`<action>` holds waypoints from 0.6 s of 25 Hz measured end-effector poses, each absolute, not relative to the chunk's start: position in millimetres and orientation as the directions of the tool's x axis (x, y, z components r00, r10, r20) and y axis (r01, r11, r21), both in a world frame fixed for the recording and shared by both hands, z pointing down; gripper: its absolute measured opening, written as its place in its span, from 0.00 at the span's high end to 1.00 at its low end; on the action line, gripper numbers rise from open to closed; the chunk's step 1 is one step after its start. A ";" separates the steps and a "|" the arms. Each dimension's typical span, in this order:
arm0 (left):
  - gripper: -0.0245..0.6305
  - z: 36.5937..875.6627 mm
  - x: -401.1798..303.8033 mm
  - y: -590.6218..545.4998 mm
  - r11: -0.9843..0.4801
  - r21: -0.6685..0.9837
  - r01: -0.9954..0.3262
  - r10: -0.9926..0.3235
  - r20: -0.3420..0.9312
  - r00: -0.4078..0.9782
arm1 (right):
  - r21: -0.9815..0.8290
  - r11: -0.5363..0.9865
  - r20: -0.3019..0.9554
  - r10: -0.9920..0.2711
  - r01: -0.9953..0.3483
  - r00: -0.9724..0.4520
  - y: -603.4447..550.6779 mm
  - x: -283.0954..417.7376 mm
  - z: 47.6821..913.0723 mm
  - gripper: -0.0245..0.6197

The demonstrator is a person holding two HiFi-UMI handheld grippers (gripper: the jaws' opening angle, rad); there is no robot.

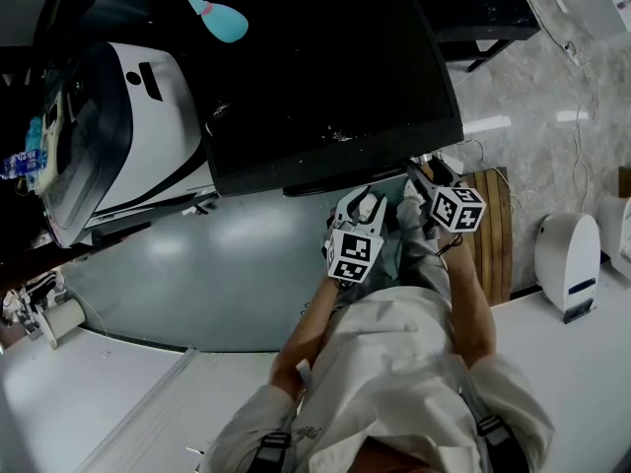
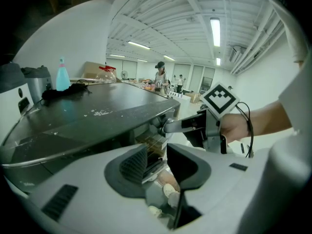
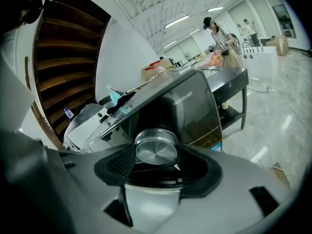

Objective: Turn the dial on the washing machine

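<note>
While the left claw point(image 2: 156, 156) is hanging open and empty beside the washing machine point(image 1: 325, 87), the right claw point(image 3: 156, 155) is clamping that machine's front dial point(image 3: 156, 147).

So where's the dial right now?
In the right gripper view, the dial sits dead centre on the washer's dark front, clasped between the right gripper's jaws.

The head view looks steeply down on the dark glossy washing machine point(image 1: 325, 77). Both gripper views face it, close beyond their jaws.
</note>
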State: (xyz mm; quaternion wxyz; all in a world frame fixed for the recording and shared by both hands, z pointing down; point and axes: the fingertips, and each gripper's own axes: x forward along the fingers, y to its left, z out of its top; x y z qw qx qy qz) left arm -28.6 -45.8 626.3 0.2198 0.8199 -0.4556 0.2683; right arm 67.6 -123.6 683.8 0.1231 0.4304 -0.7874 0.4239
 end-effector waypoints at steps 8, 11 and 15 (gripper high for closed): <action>0.76 627.1 -25.9 -46.7 -0.501 0.118 -0.857 -0.620 0.643 0.451 | -0.609 0.247 0.538 -0.569 -0.753 -0.622 -123.7 68.2 684.5 0.54; 0.76 627.6 -25.4 -46.6 -0.506 0.117 -0.855 -0.618 0.642 0.453 | -0.632 0.235 0.524 -0.572 -0.738 -0.631 -123.4 68.6 684.8 0.54; 0.76 625.5 -24.4 -47.5 -0.511 0.117 -0.852 -0.617 0.640 0.458 | -0.667 0.215 0.504 -0.575 -0.713 -0.644 -123.6 69.3 684.2 0.54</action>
